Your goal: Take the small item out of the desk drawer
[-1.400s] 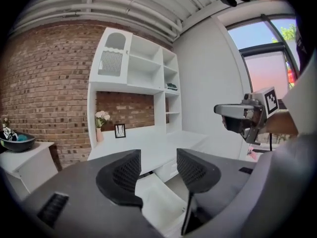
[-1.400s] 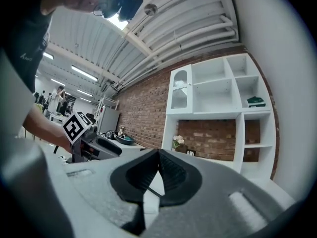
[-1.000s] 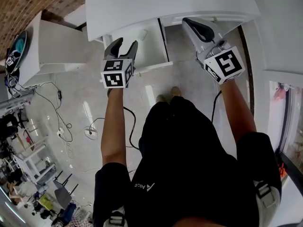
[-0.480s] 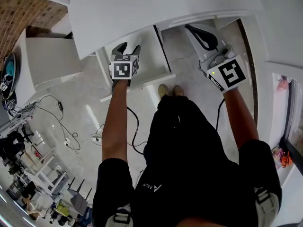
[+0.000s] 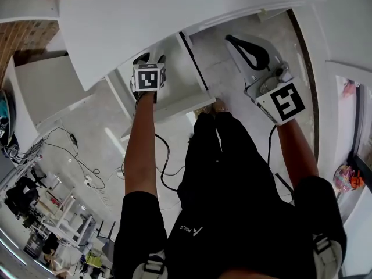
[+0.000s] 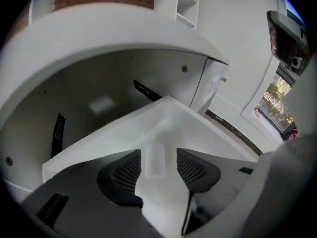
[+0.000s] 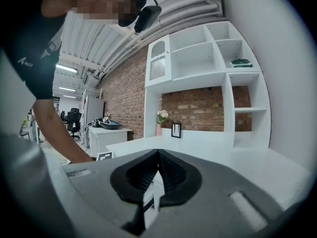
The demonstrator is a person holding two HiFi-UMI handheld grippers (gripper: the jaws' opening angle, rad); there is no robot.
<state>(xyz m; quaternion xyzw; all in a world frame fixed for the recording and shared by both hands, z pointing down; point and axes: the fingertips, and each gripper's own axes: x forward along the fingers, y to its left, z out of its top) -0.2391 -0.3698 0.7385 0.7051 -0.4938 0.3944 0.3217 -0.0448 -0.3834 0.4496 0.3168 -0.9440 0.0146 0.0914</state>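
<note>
1. Right gripper (image 7: 158,153), jaws closed on nothing, hangs beside the drawer (image 5: 181,74).
2. Left gripper (image 6: 158,157) reaches into the open drawer, jaws apart.
3. Small white item (image 6: 154,158) lies on the drawer floor between those jaws, clear of both.
4. Desk (image 5: 145,16) top overhangs beyond.

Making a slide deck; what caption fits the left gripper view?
Open left tongs framing a small white item on the floor of the open drawer.

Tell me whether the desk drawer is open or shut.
Open. The drawer stands pulled out from under the desktop, and the left gripper looks into its white tray, where a small white item lies.
</note>
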